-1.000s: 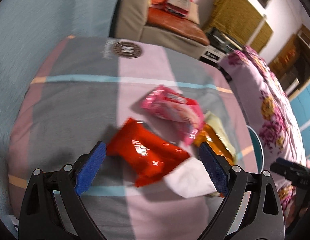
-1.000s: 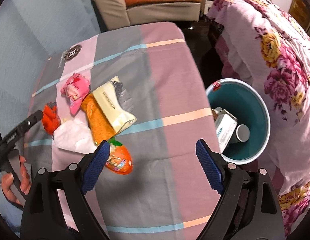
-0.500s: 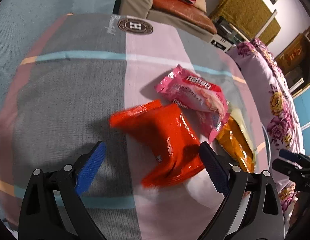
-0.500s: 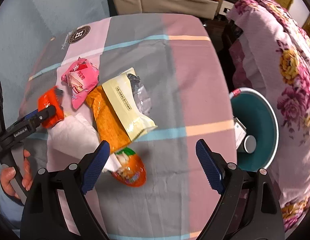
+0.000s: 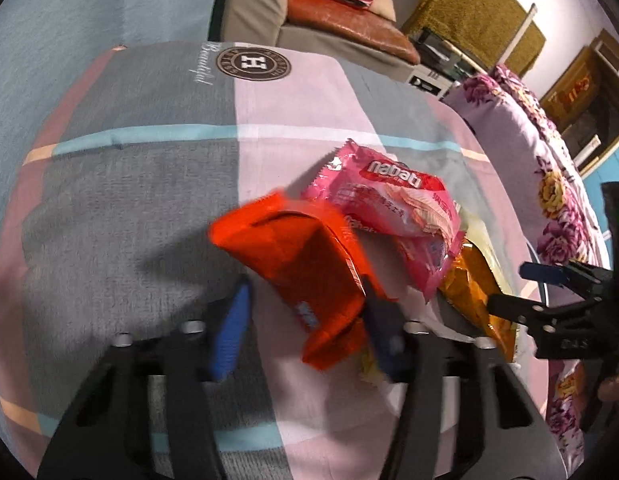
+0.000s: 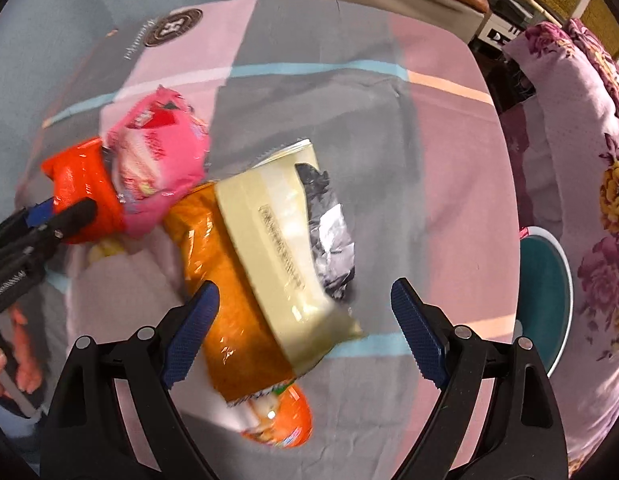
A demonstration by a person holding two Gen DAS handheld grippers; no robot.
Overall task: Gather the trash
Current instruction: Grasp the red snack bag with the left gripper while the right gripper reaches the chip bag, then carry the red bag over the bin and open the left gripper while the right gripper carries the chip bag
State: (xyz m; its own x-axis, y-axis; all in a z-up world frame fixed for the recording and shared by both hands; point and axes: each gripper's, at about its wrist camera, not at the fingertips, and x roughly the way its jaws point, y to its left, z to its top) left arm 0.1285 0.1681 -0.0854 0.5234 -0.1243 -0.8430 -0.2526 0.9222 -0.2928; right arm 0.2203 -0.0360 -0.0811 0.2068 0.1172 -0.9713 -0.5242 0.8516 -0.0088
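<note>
The red wrapper (image 5: 305, 264) is a glossy, crinkled orange-red packet, folded into a rough wedge with a flat sealed end and a small blue mark near its lower edge; it lies on the patchwork cloth (image 5: 141, 184), at the left end of the trash heap. Just to the right of the red wrapper sits the pink wrapper (image 5: 393, 208), puffy and printed with white letters, its edge overlapping the red one. Further right of the red wrapper lie the orange bag (image 6: 229, 292) and, on top of that, the cream packet (image 6: 285, 248) with a crumpled silver foil (image 6: 329, 236) against its far side. The left gripper (image 5: 305, 316) straddles the near end of the red wrapper with jaws partly drawn in; its right pad touches the wrapper, the left pad stands apart, and both are smeared by motion, so a firm grip cannot be confirmed. The right gripper (image 6: 305, 336) hovers over the orange bag and cream packet with jaws spread wide, holding nothing. A round orange packet (image 6: 285, 420) below the orange bag is blurred and partly covered. Far right of the red wrapper, the teal bin (image 6: 549, 300) is cut off by the floral cover (image 6: 581, 160).
</note>
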